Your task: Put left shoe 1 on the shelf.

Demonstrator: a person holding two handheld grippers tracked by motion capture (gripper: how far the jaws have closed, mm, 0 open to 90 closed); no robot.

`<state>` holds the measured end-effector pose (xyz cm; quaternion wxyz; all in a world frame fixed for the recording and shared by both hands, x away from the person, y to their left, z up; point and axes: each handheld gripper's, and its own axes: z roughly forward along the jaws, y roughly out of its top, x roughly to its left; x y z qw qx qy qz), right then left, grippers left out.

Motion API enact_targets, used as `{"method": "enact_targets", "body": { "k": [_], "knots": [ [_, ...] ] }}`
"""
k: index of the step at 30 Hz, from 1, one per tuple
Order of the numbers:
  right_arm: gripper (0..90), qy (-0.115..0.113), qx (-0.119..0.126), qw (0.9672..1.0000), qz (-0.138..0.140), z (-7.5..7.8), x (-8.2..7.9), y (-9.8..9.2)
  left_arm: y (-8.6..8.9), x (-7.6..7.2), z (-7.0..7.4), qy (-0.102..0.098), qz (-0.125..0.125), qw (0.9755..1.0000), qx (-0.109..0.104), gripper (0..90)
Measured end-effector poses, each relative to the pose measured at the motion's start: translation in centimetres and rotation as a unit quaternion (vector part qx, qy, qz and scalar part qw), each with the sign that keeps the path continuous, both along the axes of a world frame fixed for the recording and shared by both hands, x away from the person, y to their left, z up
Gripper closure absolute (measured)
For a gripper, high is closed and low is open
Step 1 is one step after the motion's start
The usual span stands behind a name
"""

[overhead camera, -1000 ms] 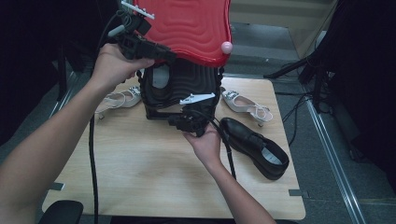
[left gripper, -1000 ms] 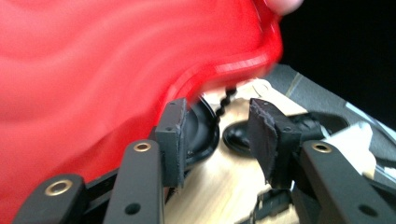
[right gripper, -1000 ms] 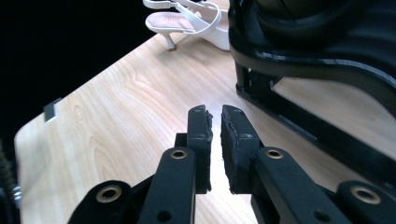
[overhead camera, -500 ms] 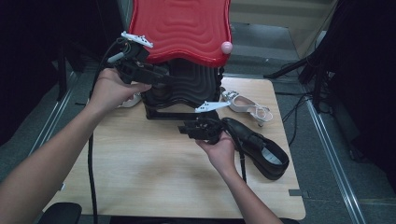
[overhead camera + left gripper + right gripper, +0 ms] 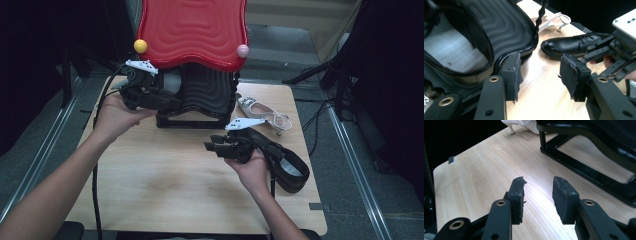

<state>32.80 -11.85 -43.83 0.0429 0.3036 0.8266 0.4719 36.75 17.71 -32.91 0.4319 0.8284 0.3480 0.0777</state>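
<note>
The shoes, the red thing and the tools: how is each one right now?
Red lid: up, open.
Black shoe: on its sole, on the table.
White shoe: lying beside the case.
Left tool: open, nothing between its pads, jaws just opened wider.
Right tool: open, holding nothing.

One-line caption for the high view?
Two open grippers, left gripper and right gripper, beside a red-topped shoe rack; black shoe nearby.
</note>
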Motion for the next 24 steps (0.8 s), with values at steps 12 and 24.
{"method": "enact_targets", "body": {
  "k": [12, 24],
  "knots": [
    [54.9, 0.013, -0.01, 0.9998, -0.013, -1.1, -0.7, -2.3, 0.6, -1.6, -4.5, 0.022, 0.002, 0.9998, 0.005, 50.7],
    [54.1, 0.014, -0.004, 0.9991, -0.04, -1.9, -1.8, -5.6, 1.0, -3.1, -9.3, 0.058, -0.01, 0.9983, 0.007, 50.3]
  ]
}}
